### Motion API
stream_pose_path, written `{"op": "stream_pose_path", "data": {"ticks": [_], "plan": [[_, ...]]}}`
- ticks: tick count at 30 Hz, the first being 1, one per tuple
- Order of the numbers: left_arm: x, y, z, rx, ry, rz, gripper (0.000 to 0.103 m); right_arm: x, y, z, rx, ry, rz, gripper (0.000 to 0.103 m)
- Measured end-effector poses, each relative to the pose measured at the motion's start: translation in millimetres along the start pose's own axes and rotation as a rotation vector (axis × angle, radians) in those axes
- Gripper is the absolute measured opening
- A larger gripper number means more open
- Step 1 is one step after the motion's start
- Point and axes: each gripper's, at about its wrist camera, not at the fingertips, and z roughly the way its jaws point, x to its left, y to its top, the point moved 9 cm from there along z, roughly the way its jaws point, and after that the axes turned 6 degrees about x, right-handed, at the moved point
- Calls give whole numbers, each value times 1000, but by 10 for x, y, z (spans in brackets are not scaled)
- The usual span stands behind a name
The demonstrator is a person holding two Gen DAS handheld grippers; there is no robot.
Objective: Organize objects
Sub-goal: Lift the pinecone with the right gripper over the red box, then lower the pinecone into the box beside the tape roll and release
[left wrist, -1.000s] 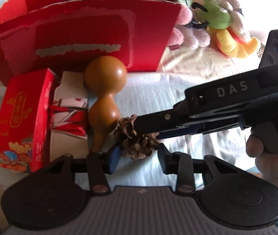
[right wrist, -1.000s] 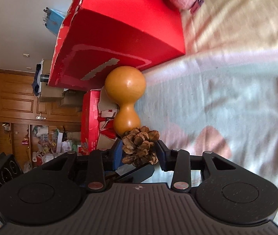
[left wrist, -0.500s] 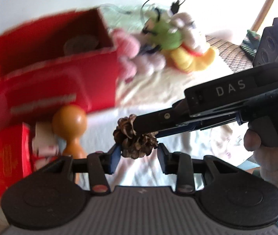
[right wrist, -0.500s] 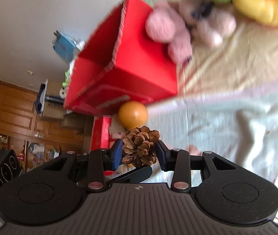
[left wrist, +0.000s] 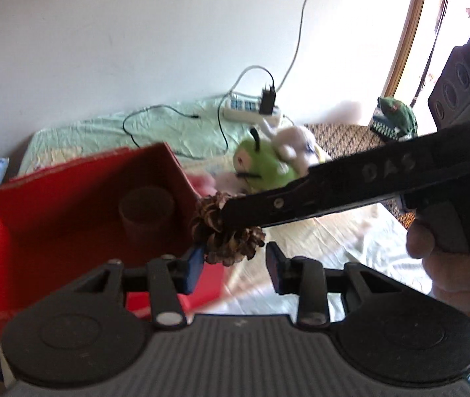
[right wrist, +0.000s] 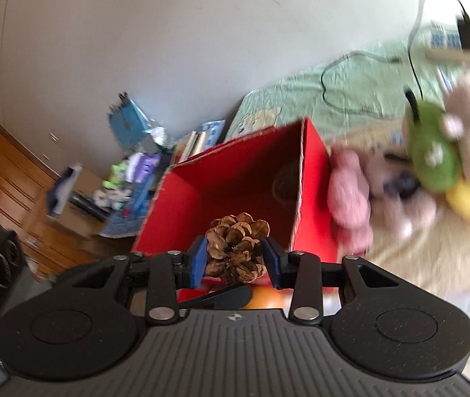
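Above the red box (right wrist: 235, 192) rim, right fingers (right wrist: 198, 261) pinch the pinecone (right wrist: 236, 248); left fingers (left wrist: 195, 264) spread.

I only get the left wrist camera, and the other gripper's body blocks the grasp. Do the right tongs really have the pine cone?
Observer: Yes. In the right wrist view the right tongs are shut on the pine cone, with a blue pad pressing each side.
Operator: Where does it sit against the red box?
Observer: In that view the cone lines up with the open inside of the red box, in front of its near wall.
Operator: Anything beneath the tongs?
Observer: A rounded orange thing, probably a gourd, shows just below them.
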Motion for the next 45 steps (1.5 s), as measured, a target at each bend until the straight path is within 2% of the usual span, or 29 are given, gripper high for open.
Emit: {"op": "stream_pose_path", "data": {"ticks": [2,6,10,15,19,27,34,37,41,45], "plan": [[157,68,63,3,-21,-19,36,41,110,164,3,-53,-48,39],[488,93,247,26,-71,-82,36,6,258,494,46,-109,-65,39],[781,42,421,66,-120,-148,36,-27,331,788,109,-159,-80,39],[989,-7,676,139,-178,-213,35,-82,334,1079,210,-278,-116,39],[1065,-53,834,188,-180,-222,35,-181,297,1240,292,-381,-136,39],[1271,-197,877,242,-164,-240,35,-161,273,1344,354,-486,-195,38],[1399,-254,823,251,-138,-245,35,-180,286,1371,373,-526,-196,39],[1431,-266,795,248,-129,-242,35,-173,287,1369,377,-530,-190,41],[1464,-274,780,248,-123,-243,35,-138,286,1387,378,-525,-195,51],[1503,-293,744,244,-107,-234,35,-142,318,1374,349,-528,-185,50]]}}
